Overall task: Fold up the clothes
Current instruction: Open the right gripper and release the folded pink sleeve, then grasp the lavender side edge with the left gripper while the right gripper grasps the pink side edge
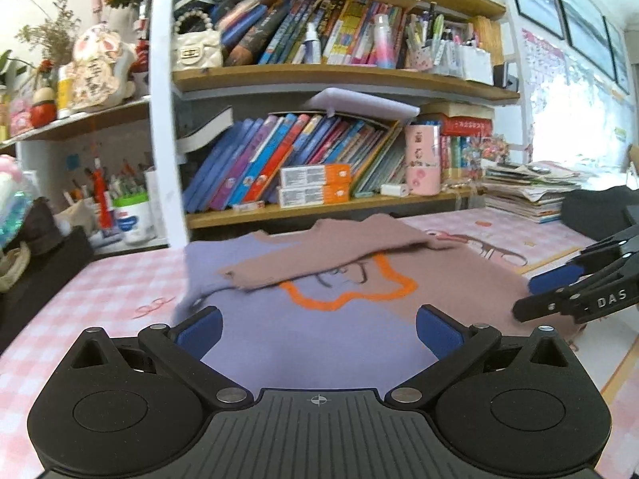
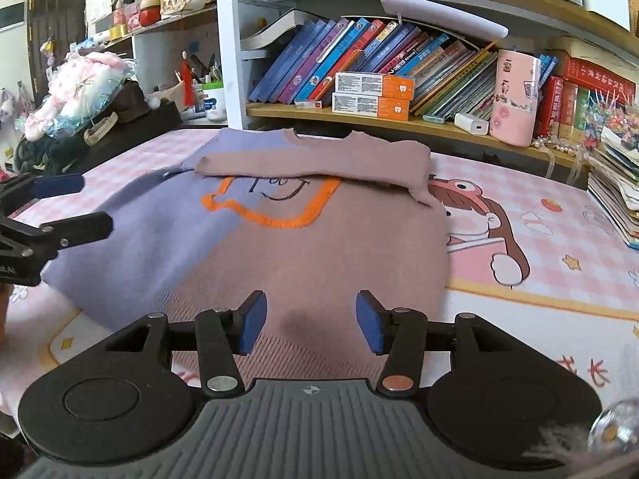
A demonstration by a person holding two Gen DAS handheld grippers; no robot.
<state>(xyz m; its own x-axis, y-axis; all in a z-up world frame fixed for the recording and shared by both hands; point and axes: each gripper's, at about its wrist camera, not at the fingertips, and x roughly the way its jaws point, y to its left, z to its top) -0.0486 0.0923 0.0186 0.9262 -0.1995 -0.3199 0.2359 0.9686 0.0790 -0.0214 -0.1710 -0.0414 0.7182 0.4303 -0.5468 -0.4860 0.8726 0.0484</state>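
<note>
Lilac and dusty-pink knit, a sweater (image 2: pixel 247 247) lies flat on the pink checked bench (image 2: pixel 559 247), collar toward the bookshelf (image 2: pixel 399 119) at the far edge, hem at the near edge, both sleeves already folded across the chest. The right claw (image 2: pixel 311 321) hangs just above the pink hem corner, tilted down, jaws apart with nothing between them. The left claw (image 1: pixel 317 327), jaws wide and empty, hovers over the lilac hem. Each claw is nearest its own hem corner.

Left gripper (image 1: pixel 318 329) and right gripper (image 2: pixel 310 321): black linkage bodies, blue pads, silver rivets, ribbed grey bases with crosshair marks.
</note>
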